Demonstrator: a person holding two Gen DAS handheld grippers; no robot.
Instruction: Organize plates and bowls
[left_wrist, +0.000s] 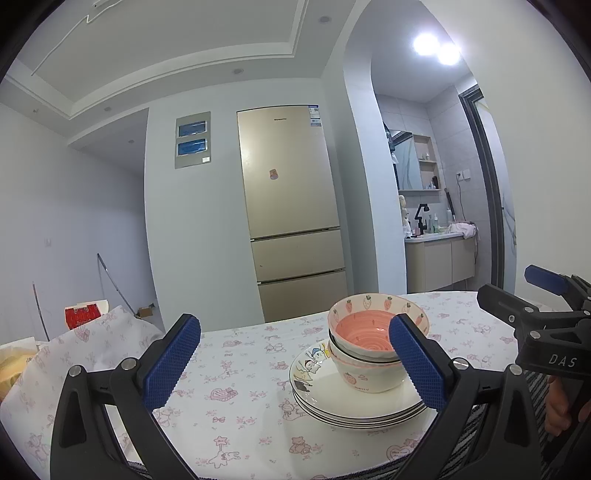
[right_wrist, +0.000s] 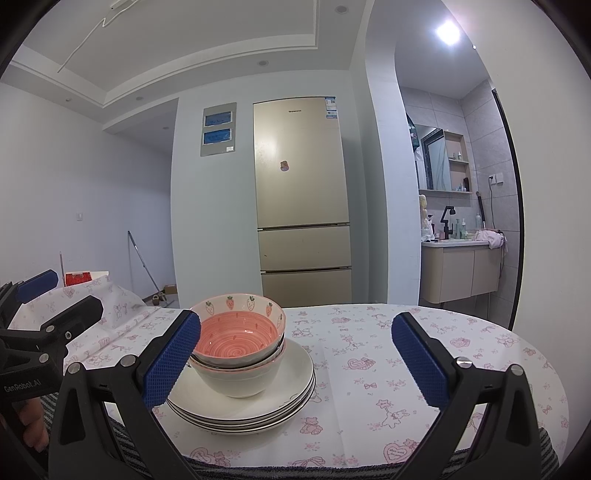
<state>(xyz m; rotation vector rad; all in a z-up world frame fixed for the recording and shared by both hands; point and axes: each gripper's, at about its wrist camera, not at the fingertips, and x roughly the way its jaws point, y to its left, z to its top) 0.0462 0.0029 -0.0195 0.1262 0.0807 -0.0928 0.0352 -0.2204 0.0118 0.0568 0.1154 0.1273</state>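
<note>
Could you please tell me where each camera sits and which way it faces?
Left wrist: on the left gripper, facing across the table toward the fridge; its open fingers frame the bowls on the plates; the right gripper shows at right.
Right wrist: on the right gripper, same heading; the left gripper shows at left.
Shared: bowls, plates, table, fridge.

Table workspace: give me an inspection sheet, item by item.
Surface: round table under a pink-print tablecloth.
Job's things: nested strawberry bowls sit on a stack of white plates.
Clutter: nothing seen on the table.
Grippers: left hand-held gripper open, empty; right hand-held gripper open, empty; both short of the stack.
Cables: nothing seen on the table.
Surroundings: gold fridge, bathroom vanity, red box.
</note>
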